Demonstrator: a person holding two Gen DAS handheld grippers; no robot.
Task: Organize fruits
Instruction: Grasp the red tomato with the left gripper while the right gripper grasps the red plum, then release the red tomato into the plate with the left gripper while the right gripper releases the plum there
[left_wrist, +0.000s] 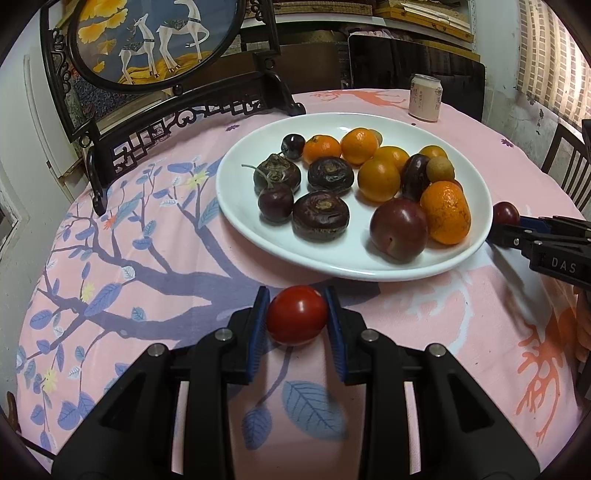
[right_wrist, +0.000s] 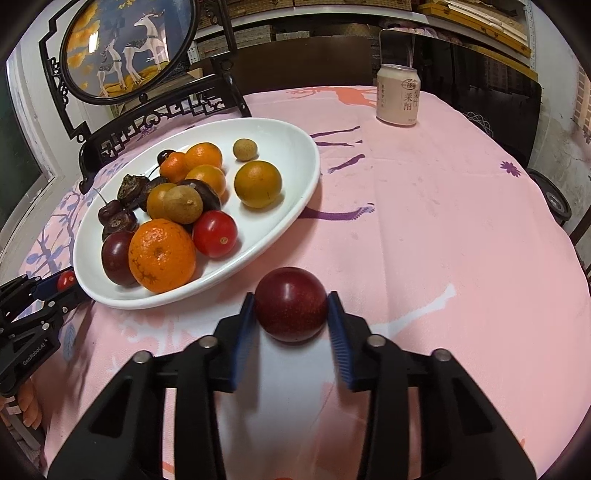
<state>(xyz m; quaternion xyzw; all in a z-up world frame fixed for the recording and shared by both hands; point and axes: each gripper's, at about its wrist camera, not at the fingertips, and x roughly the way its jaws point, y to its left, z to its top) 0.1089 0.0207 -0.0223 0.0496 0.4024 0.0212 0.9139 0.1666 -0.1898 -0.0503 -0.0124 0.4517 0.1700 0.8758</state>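
Note:
A white oval plate (left_wrist: 236, 206) (right_wrist: 295, 147) on the pink tablecloth holds several oranges, dark water chestnuts, cherries, a plum (left_wrist: 399, 229), longans and a cherry tomato (right_wrist: 214, 233). My left gripper (left_wrist: 297, 315) is shut on a red cherry tomato (left_wrist: 297, 319) just in front of the plate's near rim; it also shows in the right wrist view (right_wrist: 66, 280). My right gripper (right_wrist: 291, 306) is shut on a dark red plum (right_wrist: 291, 304) beside the plate's right rim; this plum also shows in the left wrist view (left_wrist: 506, 213).
A drink can (left_wrist: 424, 98) (right_wrist: 397, 94) stands at the table's far side. A dark wooden stand with a round deer painting (left_wrist: 147, 40) (right_wrist: 125, 48) stands behind the plate at the left. Chairs surround the table.

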